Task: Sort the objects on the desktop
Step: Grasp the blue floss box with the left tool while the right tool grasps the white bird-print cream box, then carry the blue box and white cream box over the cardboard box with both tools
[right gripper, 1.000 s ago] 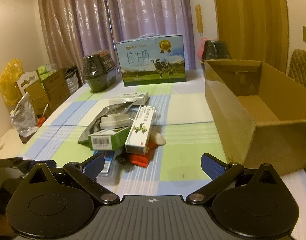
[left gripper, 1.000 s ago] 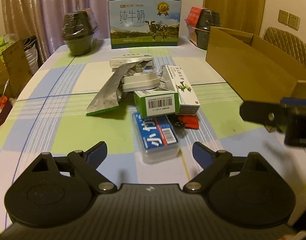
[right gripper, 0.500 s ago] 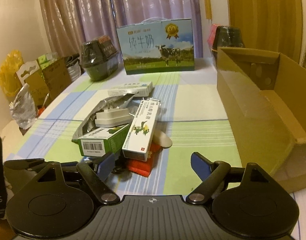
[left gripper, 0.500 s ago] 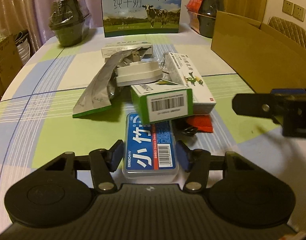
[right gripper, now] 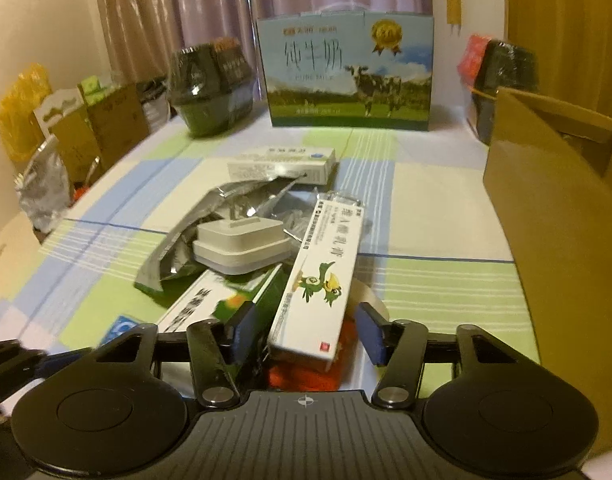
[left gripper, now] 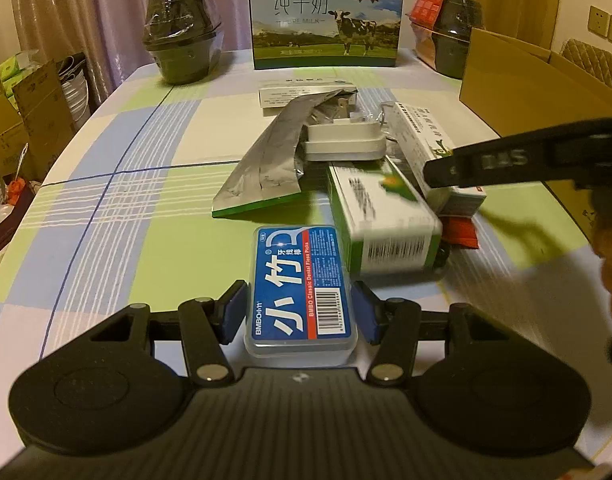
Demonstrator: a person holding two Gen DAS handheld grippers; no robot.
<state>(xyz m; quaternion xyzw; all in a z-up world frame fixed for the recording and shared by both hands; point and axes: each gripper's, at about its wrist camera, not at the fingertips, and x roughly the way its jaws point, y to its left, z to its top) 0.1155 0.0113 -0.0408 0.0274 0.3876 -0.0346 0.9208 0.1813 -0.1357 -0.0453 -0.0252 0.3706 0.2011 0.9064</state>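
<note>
Two tongs over the checked desk (left gripper: 106, 208): the left tongs (left gripper: 300, 312) pinch the blue floss-pick case (left gripper: 300, 292) by its long sides, the case at the near edge of the pile. The right tongs (right gripper: 306, 334) are spread around the near end of the white duck-print box (right gripper: 322, 280), pads apart from it. The cardboard box (right gripper: 554, 216) stands well to the right.

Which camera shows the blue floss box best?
The left wrist view. The floss box lies centred between the left claw fingers, its whole blue label sharp and readable. The right wrist view shows only a blue corner at the lower left, behind the green box.
</note>
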